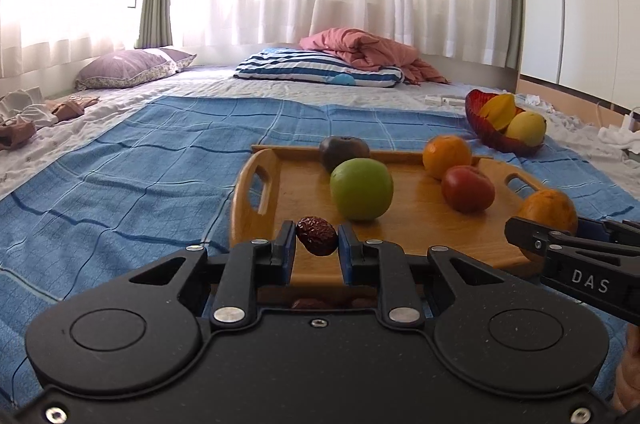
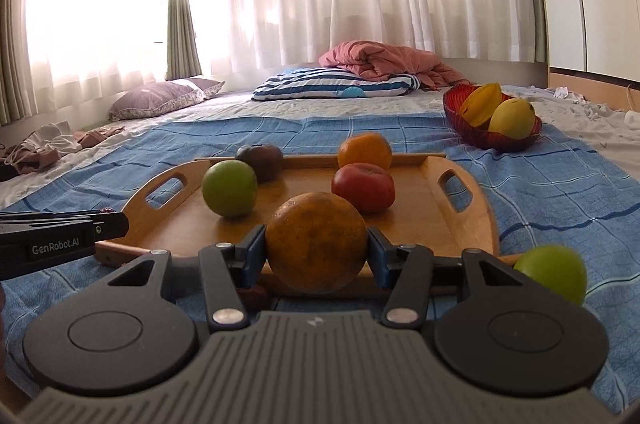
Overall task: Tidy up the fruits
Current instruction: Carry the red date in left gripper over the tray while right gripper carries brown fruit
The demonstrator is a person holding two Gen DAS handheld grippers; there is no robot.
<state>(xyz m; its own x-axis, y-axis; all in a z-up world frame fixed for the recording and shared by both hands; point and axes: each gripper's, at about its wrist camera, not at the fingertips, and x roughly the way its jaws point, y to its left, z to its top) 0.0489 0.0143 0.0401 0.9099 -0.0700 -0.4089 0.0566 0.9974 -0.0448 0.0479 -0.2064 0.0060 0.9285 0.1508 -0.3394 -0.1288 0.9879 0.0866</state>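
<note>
The left gripper (image 1: 317, 238) is clamped on a small wrinkled dark-red date (image 1: 316, 235), held above the near edge of the wooden handled tray (image 1: 416, 220); the date's long axis slants across the jaws; the right gripper (image 2: 316, 251) grips a large round dull-orange citrus (image 2: 316, 242) at its widest part, likewise over the near rim; the red ribbed bowl (image 2: 476, 136) lies ahead and to the right, nearer the right hand; both grippers point slightly downward, side by side.

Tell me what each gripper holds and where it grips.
Left gripper: a dried red date, its fingers pinching its two ends. Right gripper: a dull orange fruit, clamped at its widest sides.
</note>
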